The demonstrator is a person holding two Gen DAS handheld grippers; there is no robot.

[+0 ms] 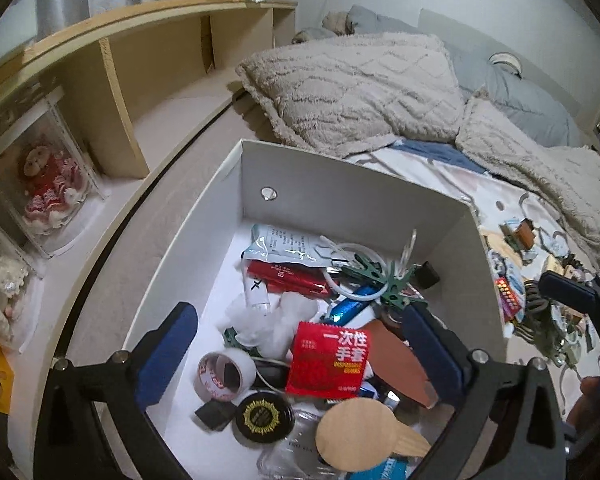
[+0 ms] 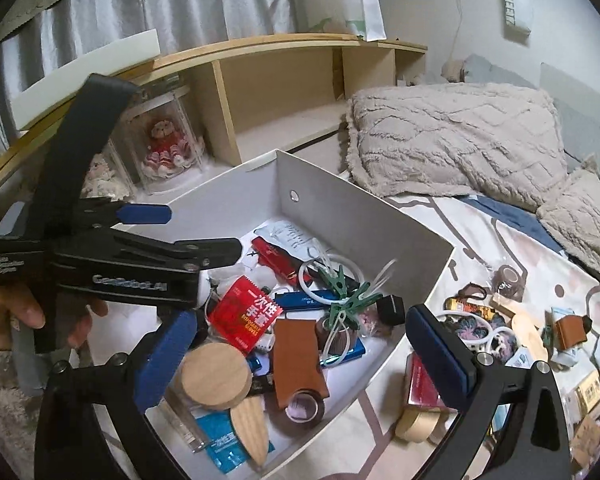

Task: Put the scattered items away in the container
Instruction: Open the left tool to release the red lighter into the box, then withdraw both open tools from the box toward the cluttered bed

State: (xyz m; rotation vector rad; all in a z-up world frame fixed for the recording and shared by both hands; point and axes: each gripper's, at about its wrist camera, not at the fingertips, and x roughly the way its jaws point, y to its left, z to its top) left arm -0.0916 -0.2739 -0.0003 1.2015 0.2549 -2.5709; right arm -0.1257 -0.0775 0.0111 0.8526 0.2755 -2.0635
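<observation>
Left hand-held gripper [image 1: 300,344]: jaws spread wide above the inside of the box, nothing between the blue pads; in the right wrist view a hand [image 2: 28,316] grips its black handle.
Right hand-held gripper [image 2: 304,356]: jaws spread wide, nothing pinched; one finger hangs over the box, the other over the bed outside the box's near wall.
Box [image 1: 340,200]: white, open-topped, sitting on the bed beside a low wooden shelf [image 1: 148,80].
In the box: red glove packet [image 1: 326,360], tape roll [image 1: 224,374], round black tin [image 1: 265,414], brown leather piece [image 2: 298,356], green clothes pegs [image 2: 350,300], blue stick-shaped item [image 1: 354,304], round wooden lid [image 2: 216,376], white tube [image 1: 256,292], all piled loosely.
Still outside: small items scattered on the patterned bedsheet [image 2: 520,248] to the right of the box, among them a brown tape roll [image 2: 510,280], a red packet [image 2: 422,384] and a tan tape roll [image 2: 418,424] close to the box wall.
Bedding: two fluffy beige pillows [image 1: 360,88] lie behind the box.
</observation>
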